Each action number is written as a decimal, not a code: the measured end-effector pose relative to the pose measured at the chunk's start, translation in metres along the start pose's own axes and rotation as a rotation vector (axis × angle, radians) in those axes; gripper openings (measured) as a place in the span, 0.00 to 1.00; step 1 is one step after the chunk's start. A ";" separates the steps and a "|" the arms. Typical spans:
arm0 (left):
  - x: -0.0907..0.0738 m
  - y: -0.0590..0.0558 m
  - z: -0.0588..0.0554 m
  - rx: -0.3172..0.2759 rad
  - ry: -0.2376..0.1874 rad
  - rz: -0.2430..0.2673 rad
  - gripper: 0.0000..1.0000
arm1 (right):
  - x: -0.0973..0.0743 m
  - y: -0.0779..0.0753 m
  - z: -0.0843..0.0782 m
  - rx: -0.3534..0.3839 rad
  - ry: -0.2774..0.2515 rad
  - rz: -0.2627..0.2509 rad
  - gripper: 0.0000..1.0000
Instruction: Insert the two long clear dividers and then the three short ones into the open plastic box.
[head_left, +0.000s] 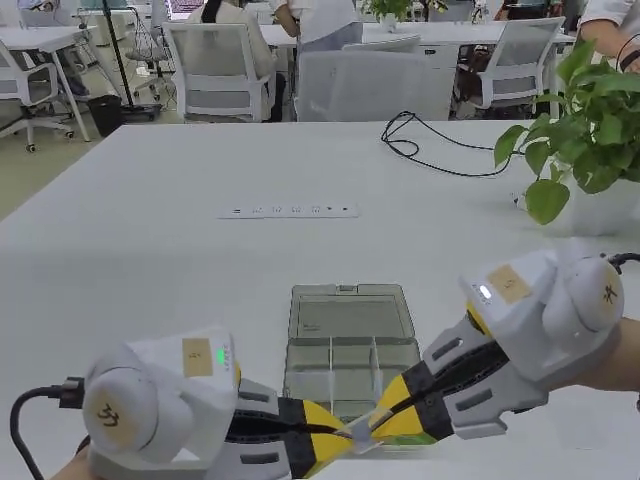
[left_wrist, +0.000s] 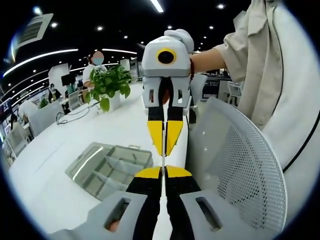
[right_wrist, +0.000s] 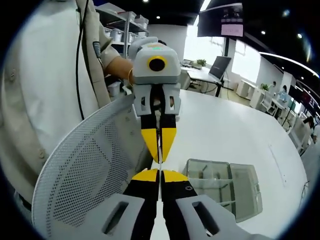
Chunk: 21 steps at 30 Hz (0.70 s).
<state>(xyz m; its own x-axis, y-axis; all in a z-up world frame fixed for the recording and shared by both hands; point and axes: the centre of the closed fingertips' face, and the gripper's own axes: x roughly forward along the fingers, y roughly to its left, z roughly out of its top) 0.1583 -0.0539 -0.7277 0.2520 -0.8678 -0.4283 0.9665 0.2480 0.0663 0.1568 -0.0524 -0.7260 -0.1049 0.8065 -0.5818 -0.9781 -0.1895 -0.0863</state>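
Note:
The open clear plastic box (head_left: 300, 372) lies on the white table in front of me, its lid (head_left: 350, 315) folded back flat. Clear dividers stand in its base and split it into compartments. My left gripper (head_left: 345, 433) comes in from the lower left and my right gripper (head_left: 375, 425) from the right. Their yellow tips meet just in front of the box's near edge. Both are shut on one thin clear divider (left_wrist: 163, 161), which I see edge-on between the tips (right_wrist: 160, 150). The box (left_wrist: 107, 165) lies beside the joined tips, also seen in the right gripper view (right_wrist: 220, 187).
A potted plant (head_left: 585, 150) stands at the table's right, with a black cable (head_left: 430, 145) behind it. A flat white strip (head_left: 290, 211) lies mid-table. A mesh chair back (left_wrist: 240, 165) is close behind the grippers. Chairs (head_left: 370, 85) line the far edge.

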 end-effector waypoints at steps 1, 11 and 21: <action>0.000 0.001 0.000 -0.011 -0.005 0.009 0.00 | 0.000 -0.001 0.000 -0.001 0.001 -0.004 0.02; -0.004 0.013 0.003 -0.078 -0.048 0.085 0.09 | -0.005 -0.012 -0.001 0.046 0.002 -0.058 0.02; -0.009 0.022 -0.003 -0.153 -0.073 0.150 0.27 | -0.012 -0.033 -0.011 0.093 0.044 -0.160 0.02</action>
<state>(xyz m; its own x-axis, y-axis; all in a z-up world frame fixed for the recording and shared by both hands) 0.1770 -0.0390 -0.7250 0.4002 -0.8438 -0.3577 0.9008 0.4340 -0.0161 0.1920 -0.0619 -0.7253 0.0587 0.7967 -0.6015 -0.9943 -0.0069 -0.1062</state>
